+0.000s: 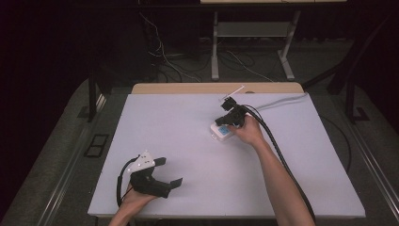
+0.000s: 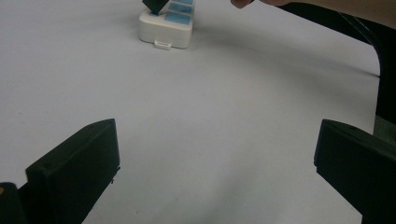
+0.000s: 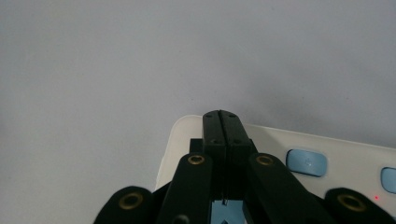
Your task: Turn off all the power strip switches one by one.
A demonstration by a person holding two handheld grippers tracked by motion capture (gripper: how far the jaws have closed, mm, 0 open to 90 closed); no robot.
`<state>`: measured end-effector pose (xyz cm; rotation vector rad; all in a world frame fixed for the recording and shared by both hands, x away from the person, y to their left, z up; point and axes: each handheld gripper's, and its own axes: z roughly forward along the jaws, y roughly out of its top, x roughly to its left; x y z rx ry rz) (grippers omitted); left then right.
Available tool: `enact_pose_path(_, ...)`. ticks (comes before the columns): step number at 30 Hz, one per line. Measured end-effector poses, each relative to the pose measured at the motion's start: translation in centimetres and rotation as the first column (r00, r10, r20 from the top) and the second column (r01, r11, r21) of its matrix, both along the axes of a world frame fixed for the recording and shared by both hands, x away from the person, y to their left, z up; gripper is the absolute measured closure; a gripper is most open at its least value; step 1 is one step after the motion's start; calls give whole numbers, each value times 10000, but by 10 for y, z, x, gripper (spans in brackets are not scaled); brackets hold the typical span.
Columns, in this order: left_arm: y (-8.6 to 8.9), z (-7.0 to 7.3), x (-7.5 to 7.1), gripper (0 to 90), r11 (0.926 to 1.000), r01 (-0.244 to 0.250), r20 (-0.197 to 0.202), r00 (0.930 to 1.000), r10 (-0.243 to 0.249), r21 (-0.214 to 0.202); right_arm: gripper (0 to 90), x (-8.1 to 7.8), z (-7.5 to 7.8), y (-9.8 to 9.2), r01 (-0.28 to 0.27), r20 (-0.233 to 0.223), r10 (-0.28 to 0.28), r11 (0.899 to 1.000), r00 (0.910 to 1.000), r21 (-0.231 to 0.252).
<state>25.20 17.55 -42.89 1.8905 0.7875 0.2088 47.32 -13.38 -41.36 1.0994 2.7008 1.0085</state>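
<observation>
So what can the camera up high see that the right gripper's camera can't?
High view alone: the whole table, the person's forearms, the left gripper resting open near the front edge, and cables on the floor behind.

Right gripper view alone: the right gripper close up, jaws pressed together with nothing between them, tips over the white box's corner, and a tiny red light.

Both: the white box with blue buttons on the pale tabletop.

The power strip (image 1: 222, 131) is white with light blue buttons (image 3: 306, 162). Both claws are black. The table (image 1: 188, 141) is pale grey.
</observation>
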Motion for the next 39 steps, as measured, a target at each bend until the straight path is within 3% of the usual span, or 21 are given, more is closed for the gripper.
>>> enact_pose_path(9, -2, -1, -1, 0, 9999, 86, -14, 10000, -86, 102, 900, -1, -2, -3, -24, 114, 21, 9998, 9999, 204)
enact_pose_path(15, -3, 0, -2, 0, 9999, 70, 12, 10000, -70, 134, 900, -3, -9, -9, 255, 111, -266, 9957, 9996, 895)
enact_pose_path(26, -2, -1, -1, 0, 9999, 75, -1, 10000, -75, 121, 900, -5, -7, -6, -18, 228, 4, 9983, 9997, 587)
enact_pose_path(31, -1, 0, -1, 0, 10000, 45, -17, 10000, -45, 83, 900, -4, -8, -8, 55, 81, -61, 9969, 9999, 785)
enact_pose_path(37, -1, 0, -2, 0, 10000, 59, -15, 10000, -59, 60, 900, -3, -5, -7, 36, -25, -35, 9983, 10000, 590)
enact_pose_path(39, -1, 0, -2, 0, 10000, 56, -9, 10000, -56, 44, 900, -3, -2, -8, 112, -34, -110, 9964, 9999, 840)
